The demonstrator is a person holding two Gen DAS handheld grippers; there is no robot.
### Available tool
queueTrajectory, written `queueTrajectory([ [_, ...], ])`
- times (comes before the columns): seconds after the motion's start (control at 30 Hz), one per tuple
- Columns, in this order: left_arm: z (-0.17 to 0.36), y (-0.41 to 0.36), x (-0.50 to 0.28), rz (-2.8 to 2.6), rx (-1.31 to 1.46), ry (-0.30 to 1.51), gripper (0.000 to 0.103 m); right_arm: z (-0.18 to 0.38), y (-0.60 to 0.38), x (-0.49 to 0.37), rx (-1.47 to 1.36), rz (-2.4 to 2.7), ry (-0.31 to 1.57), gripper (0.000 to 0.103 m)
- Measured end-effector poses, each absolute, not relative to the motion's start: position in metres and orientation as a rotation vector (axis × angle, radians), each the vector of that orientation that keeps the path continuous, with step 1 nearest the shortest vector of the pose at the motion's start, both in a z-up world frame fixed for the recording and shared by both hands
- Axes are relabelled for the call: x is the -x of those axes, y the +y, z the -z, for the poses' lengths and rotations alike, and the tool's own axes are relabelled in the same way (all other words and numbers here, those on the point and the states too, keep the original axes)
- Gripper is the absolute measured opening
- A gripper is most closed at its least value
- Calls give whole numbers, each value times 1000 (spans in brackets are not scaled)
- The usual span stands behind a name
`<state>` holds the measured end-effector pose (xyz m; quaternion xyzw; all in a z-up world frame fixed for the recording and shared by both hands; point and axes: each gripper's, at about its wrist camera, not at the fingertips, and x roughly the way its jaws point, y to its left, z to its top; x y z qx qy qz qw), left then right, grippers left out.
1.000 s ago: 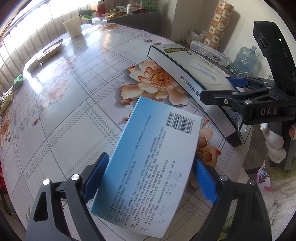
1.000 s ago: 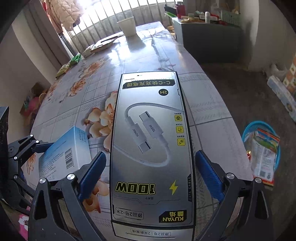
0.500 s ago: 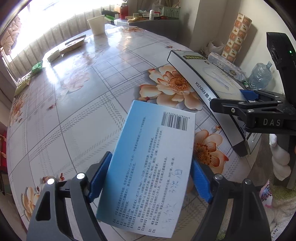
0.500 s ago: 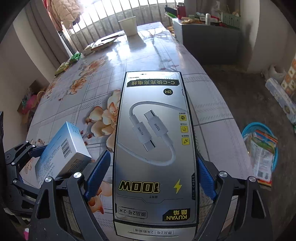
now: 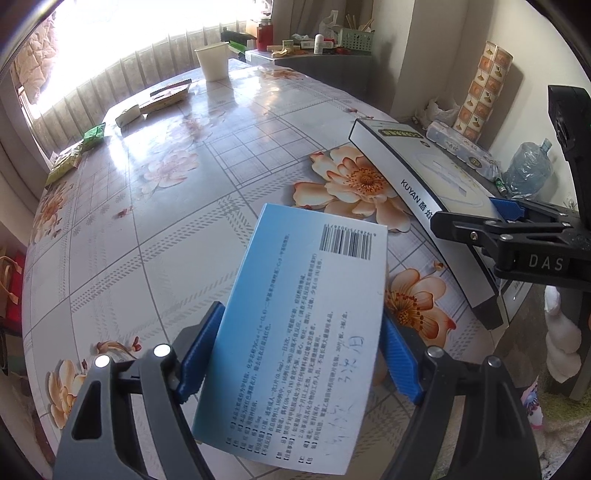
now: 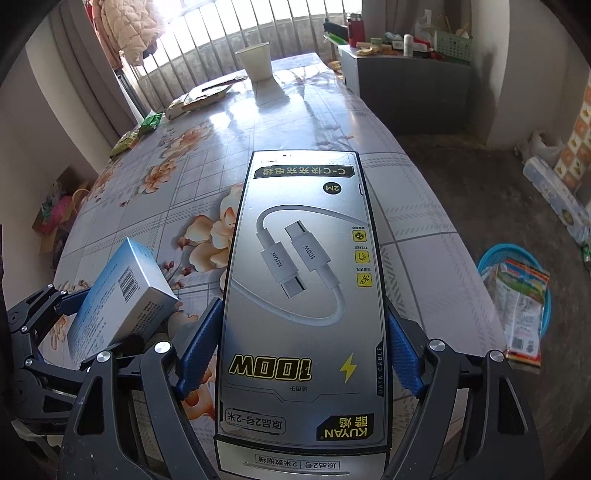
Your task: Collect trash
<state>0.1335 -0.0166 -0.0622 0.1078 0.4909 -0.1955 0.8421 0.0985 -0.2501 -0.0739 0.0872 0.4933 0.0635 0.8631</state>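
Cardboard blue box point(image 5: 295, 317), glossy cable box point(image 6: 303, 295)

Medicine box point(image 5: 295, 332) left of cable box point(image 6: 303, 295), both above table point(image 5: 166, 221).

1. We take this for a lived-in home: a table point(image 5: 177, 229) under a flowered oilcloth beside a barred window point(image 6: 207, 33).
2. A quilted jacket point(image 6: 129, 26) hangs by the window.
3. A paper cup point(image 6: 258, 61) stands near the table's far edge.
4. A cluttered sideboard point(image 6: 402, 62) holds what look like bottles and a basket.
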Motion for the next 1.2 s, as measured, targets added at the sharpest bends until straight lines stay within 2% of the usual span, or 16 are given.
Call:
queueTrajectory([
  [0.5, 59, -13, -126, 399, -229, 1011, 78, 70, -253, -93, -194, -129, 1015, 76],
  [0.83, 33, -16, -132, 441, -177, 968, 78, 50, -266, -79, -275, -158, 935, 76],
  [1.0, 4, -56, -144, 527, -201, 919, 78, 36, -319, -62, -397, -104, 855, 76],
  [1.2, -22, -136, -159, 723, -194, 912, 77, 40, -428, -22, -574, 98, 786, 76],
])
